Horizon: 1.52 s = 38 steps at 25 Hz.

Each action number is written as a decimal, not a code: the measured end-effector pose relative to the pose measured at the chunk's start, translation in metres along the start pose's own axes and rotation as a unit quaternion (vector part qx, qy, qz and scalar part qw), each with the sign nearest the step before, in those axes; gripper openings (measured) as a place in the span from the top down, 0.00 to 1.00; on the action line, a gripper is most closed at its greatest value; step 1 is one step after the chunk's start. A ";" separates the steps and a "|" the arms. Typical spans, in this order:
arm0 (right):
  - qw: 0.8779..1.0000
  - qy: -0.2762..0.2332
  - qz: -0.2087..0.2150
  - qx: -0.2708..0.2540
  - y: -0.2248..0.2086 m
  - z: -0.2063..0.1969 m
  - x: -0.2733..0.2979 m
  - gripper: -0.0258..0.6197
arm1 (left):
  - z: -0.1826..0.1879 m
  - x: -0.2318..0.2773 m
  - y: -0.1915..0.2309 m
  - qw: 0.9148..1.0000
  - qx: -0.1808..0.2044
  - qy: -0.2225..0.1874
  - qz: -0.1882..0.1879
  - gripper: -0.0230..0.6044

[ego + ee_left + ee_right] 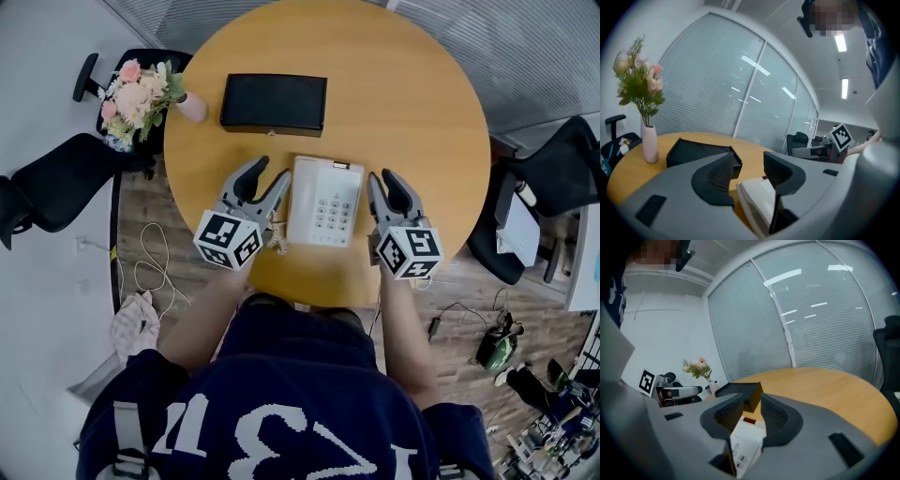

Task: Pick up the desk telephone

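I hold a claw in each hand over the round table (pixel 422 112), one on either side of the phone (pixel 323 202). The phone is white and lies flat near the table's front edge, just ahead of me, keypad up. My left claw (pixel 272 169) is at the phone's left side with its jaws apart. In the left gripper view the phone's left edge sits low in the gap, close to the inner jaw, with bare table showing between the tips. I see no pad pressing on it. My right claw (pixel 380 174) is at the phone's right side, jaws also apart but with a narrower gap. In the right gripper view a corner of the phone with some keys shows down between the jaws. Here too I see no clamp on it, so the phone rests on the table and neither claw has it. Both claws point away from me across the table, nearly level. Behind the phone, further from me, lies a flat black box (pixel 274 101). To the left of that, at the table's rim, stands a vase (pixel 190 108) with pink and white flowers. Black chairs (pixel 56 183) stand around the table.
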State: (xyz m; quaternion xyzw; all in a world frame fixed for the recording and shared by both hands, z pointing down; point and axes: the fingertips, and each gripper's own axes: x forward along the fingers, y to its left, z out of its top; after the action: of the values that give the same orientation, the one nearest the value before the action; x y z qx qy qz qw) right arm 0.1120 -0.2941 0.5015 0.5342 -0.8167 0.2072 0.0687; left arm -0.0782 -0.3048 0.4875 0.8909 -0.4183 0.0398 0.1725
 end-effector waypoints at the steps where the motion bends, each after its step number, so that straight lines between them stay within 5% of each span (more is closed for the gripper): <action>1: 1.000 0.015 0.002 0.011 -0.002 -0.013 0.003 0.74 | -0.010 0.002 0.002 1.000 -0.012 0.011 -0.001 0.64; 6: 0.995 0.078 0.014 0.064 -0.009 -0.070 0.015 0.66 | -0.055 0.012 0.005 0.995 -0.079 0.060 -0.022 0.53; 10: 0.987 0.114 0.023 0.112 -0.013 -0.105 0.022 0.61 | -0.089 0.019 0.007 0.982 -0.149 0.105 -0.039 0.50; 17: 0.977 0.134 0.051 0.160 -0.006 -0.129 0.029 0.58 | -0.109 0.031 0.003 0.972 -0.188 0.125 -0.061 0.48; 23: 0.971 0.141 0.074 0.179 -0.004 -0.135 0.033 0.58 | -0.111 0.040 -0.007 0.930 -0.308 0.136 -0.144 0.48; 32: 0.944 0.149 0.142 0.258 -0.005 -0.134 0.038 0.58 | -0.113 0.049 -0.002 0.900 -0.360 0.181 -0.167 0.48; 38: 0.929 0.177 0.166 0.279 -0.007 -0.135 0.040 0.58 | -0.116 0.050 -0.002 0.899 -0.355 0.195 -0.164 0.49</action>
State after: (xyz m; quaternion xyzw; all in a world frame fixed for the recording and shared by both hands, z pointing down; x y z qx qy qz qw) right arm 0.0865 -0.2748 0.6384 0.3432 -0.7775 0.5263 0.0252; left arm -0.0356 -0.3010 0.6064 0.8007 -0.2111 0.0327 0.5597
